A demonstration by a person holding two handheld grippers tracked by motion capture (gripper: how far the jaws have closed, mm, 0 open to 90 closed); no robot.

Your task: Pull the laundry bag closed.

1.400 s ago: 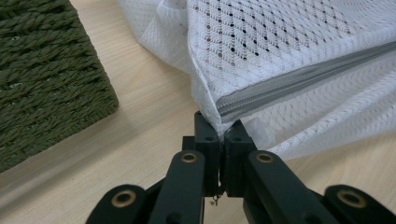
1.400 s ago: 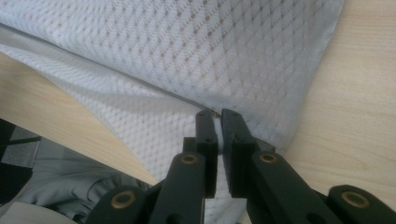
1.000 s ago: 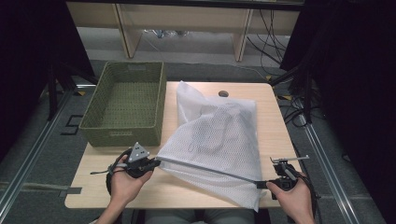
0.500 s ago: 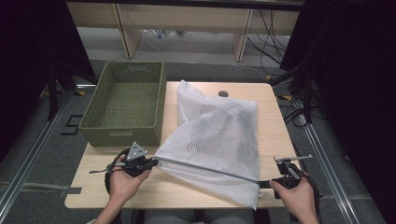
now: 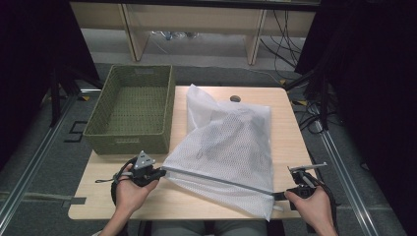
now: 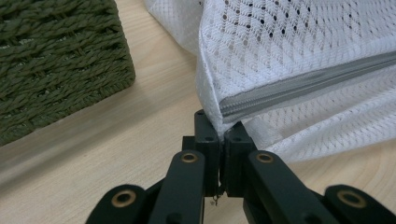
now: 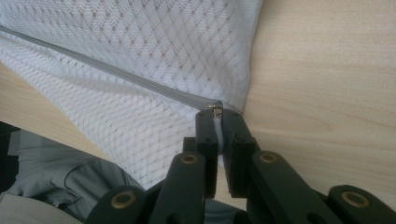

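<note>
Drawn slightly further right since before, right tongs [image 7: 214, 113] and left tongs [image 6: 221, 125] clamped on zipper [image 5: 216, 179] ends, stretching mesh bag [image 5: 226, 142] taut along desk [image 5: 172, 201] front edge.

You had a white mesh bag [image 5: 226, 147] with a diamond weave and a grey zipper [image 5: 216, 180]. Beside it stood an olive-green woven basket [image 5: 133, 113] on the pale wood-grain table [image 5: 285, 132].

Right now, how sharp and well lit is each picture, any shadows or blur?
High view: even light on the table, dark surroundings, slightly soft. Left gripper view: mesh bag and zipper crisp, basket shadow beside it. Right gripper view: softer, jaws blurred.
</note>
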